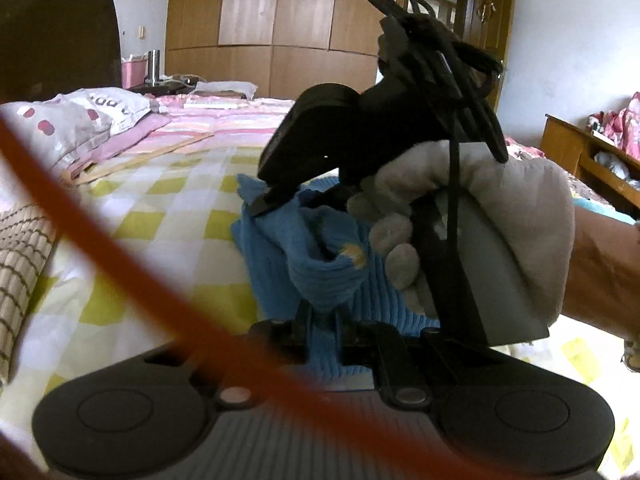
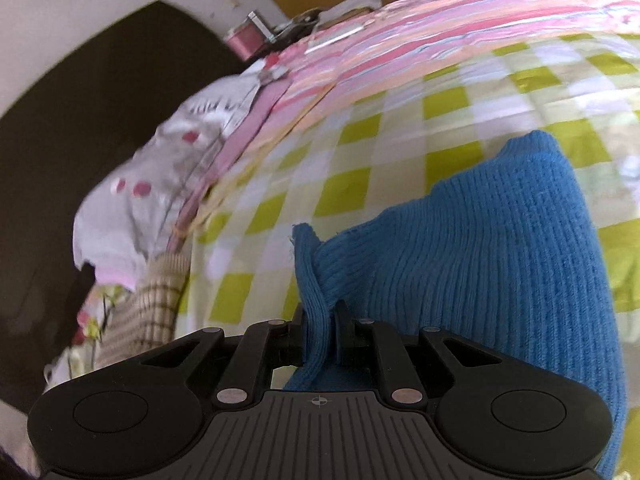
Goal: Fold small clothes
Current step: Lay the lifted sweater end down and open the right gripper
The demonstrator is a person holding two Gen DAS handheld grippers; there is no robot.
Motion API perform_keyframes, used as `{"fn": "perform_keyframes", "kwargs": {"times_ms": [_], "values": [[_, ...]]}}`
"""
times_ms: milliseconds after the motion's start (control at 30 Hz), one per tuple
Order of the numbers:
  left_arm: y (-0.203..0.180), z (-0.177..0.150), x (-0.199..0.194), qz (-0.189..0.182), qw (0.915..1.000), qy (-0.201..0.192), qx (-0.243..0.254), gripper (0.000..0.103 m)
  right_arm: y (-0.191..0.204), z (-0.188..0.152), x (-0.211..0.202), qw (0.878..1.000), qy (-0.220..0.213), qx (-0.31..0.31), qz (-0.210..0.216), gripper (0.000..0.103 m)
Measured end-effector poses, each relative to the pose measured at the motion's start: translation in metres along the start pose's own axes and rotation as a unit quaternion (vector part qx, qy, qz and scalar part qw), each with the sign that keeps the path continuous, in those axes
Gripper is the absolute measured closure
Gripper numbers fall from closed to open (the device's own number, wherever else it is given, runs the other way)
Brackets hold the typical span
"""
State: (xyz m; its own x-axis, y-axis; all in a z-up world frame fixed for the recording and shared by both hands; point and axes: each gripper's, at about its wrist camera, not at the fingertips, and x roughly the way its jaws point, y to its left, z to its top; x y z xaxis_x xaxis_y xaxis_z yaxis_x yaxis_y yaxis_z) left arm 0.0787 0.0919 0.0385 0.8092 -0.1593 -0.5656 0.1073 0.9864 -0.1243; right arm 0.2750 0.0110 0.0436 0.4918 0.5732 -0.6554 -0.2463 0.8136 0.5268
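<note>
Blue knit [image 2: 480, 248] edge (perhaps sleeve) blurred

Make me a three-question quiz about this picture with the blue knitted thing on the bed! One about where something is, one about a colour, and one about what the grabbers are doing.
1. Where does the blue knitted garment lie?
A. on the checked bedspread
B. inside the wardrobe
C. on the floor

2. What colour are the squares on the checked bedspread?
A. red and black
B. yellow-green and white
C. purple and orange

3. What are the two grippers doing?
A. both wide open, holding nothing
B. only one holds cloth
C. both shut on the blue garment

Answers:
1 A: the bedspread shows all around the garment.
2 B: yellow-green and white checks cover the bed.
3 C: blue knit is pinched between the fingers of the left gripper and the right gripper.
</note>
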Motion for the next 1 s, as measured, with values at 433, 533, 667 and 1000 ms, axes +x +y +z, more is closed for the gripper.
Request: {"fn": "perform_keyframes", "kwargs": {"times_ms": [433, 533, 667, 1000], "values": [[0.001, 0.008, -0.044, 0.002, 0.9996, -0.026, 0.009, 0.082, 0.019, 0.006, -0.038, 0.996, 0.004, -0.029, 0.084, 0.079], [-0.002, 0.024, -0.030, 0.005, 0.9988, -0.046, 0.012, 0.069, 0.014, 0.011, -0.064, 0.996, -0.023, -0.032, 0.081, 0.079], [0.008, 0.042, 0.007, -0.001, 0.9993, -0.029, -0.023, 0.064, -0.004, 0.008, -0.101, 0.996, -0.061, -0.047, 0.036, 0.078], [0.031, 0.061, 0.082, 0.020, 0.9936, 0.028, -0.108, 0.062, -0.046, -0.033, -0.116, 0.991, -0.052, -0.102, -0.062, 0.070]]}}
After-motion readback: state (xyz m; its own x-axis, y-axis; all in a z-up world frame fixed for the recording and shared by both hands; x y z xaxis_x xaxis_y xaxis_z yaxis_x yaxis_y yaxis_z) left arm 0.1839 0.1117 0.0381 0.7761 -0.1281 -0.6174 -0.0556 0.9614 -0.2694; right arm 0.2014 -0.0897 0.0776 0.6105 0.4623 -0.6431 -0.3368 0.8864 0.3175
